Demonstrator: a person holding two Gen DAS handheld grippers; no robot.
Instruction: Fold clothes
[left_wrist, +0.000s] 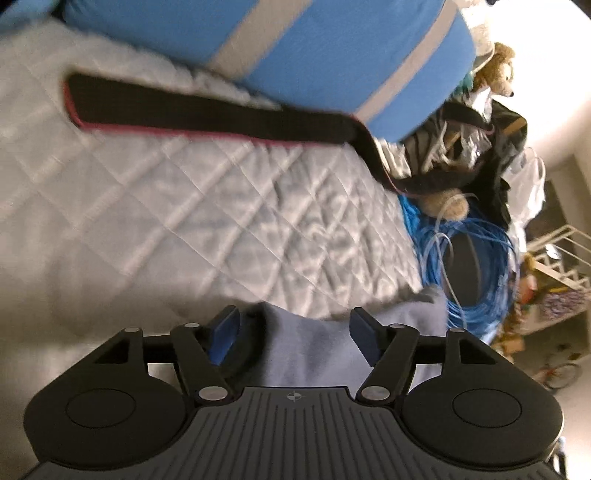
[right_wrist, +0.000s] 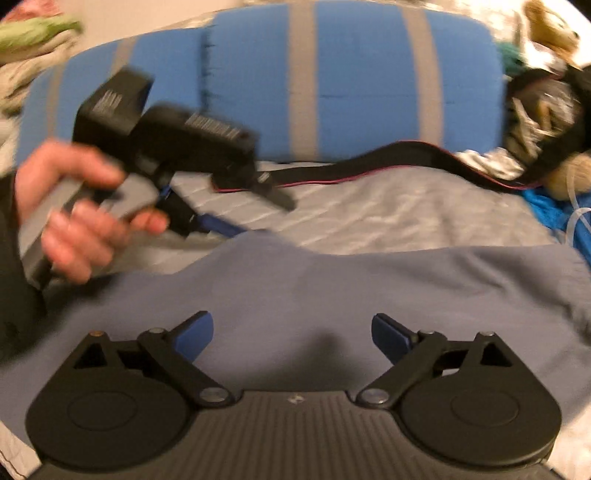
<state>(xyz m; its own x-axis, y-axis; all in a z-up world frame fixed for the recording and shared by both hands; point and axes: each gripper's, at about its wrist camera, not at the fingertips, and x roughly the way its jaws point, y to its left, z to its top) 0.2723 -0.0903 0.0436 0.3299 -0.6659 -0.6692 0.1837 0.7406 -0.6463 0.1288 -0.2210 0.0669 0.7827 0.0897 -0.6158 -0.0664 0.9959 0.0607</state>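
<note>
In the right wrist view, a hand (right_wrist: 74, 221) at far left holds the left gripper (right_wrist: 255, 210), its fingers parted and tipped down at the edge of the grey garment (right_wrist: 332, 288). The garment lies spread across the quilted bed (right_wrist: 388, 214), below a black strap (right_wrist: 332, 171) and a blue pillow (right_wrist: 351, 81). The right gripper (right_wrist: 291, 334) hovers over the cloth, fingers wide apart, gripping nothing. In the left wrist view, cloth sits between the left gripper's open fingers (left_wrist: 225, 326), unpinched.

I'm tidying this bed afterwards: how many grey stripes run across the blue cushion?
3 in the right wrist view: one at the cushion's left end, one in the middle, one to the right. The hand and gripper may hide more.
</note>
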